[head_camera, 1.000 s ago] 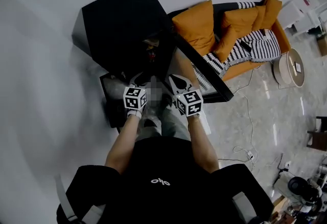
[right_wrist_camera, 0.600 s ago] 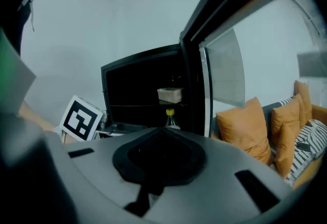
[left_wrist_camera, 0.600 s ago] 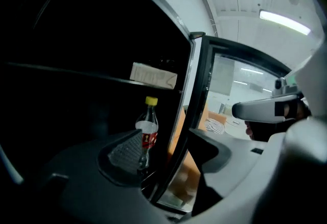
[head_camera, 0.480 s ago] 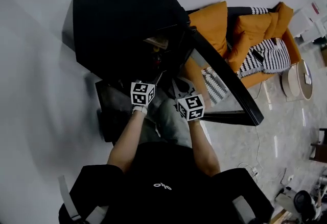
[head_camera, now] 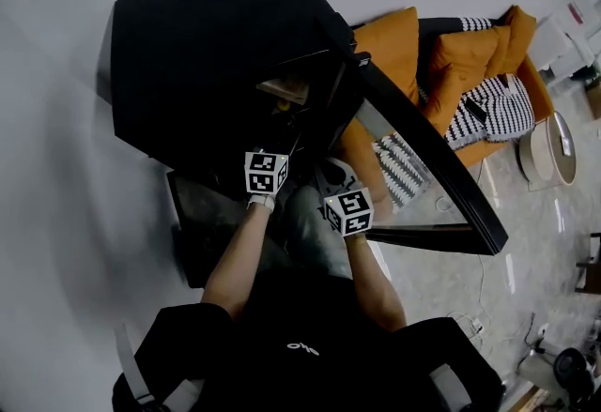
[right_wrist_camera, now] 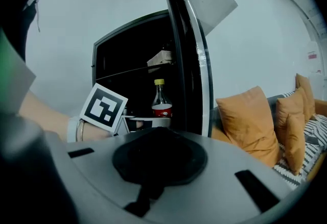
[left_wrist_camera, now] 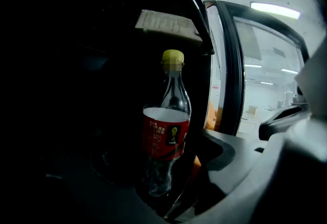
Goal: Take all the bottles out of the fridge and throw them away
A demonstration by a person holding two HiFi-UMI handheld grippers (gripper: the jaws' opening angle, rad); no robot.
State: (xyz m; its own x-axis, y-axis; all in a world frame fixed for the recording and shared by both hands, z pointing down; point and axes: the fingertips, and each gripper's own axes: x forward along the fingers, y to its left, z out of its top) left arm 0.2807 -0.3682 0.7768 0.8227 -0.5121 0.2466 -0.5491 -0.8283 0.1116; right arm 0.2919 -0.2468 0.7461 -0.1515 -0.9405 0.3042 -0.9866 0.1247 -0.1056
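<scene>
Fridge [head_camera: 207,53] standing black against the pale wall, glass door [head_camera: 427,171] swinging wide toward the orange sofa [head_camera: 394,44]. Reaching into the opening with the left gripper [right_wrist_camera: 148,123] – jaws apart, just now opening, pads pressing on nothing. Hanging just outside the opening, beside the door, with the right gripper [head_camera: 331,180] – jaws together, empty. Standing upright near the fridge's front edge, on the door side, right ahead of the left jaws: clear bottle [left_wrist_camera: 166,139], red label, yellow cap [left_wrist_camera: 172,57].

The bottle [left_wrist_camera: 166,139] is clear, glossy plastic; the fridge [head_camera: 207,53] looks matt black; the cushions [head_camera: 390,44] are orange cloth; the floor [head_camera: 535,241] shines smooth.
</scene>
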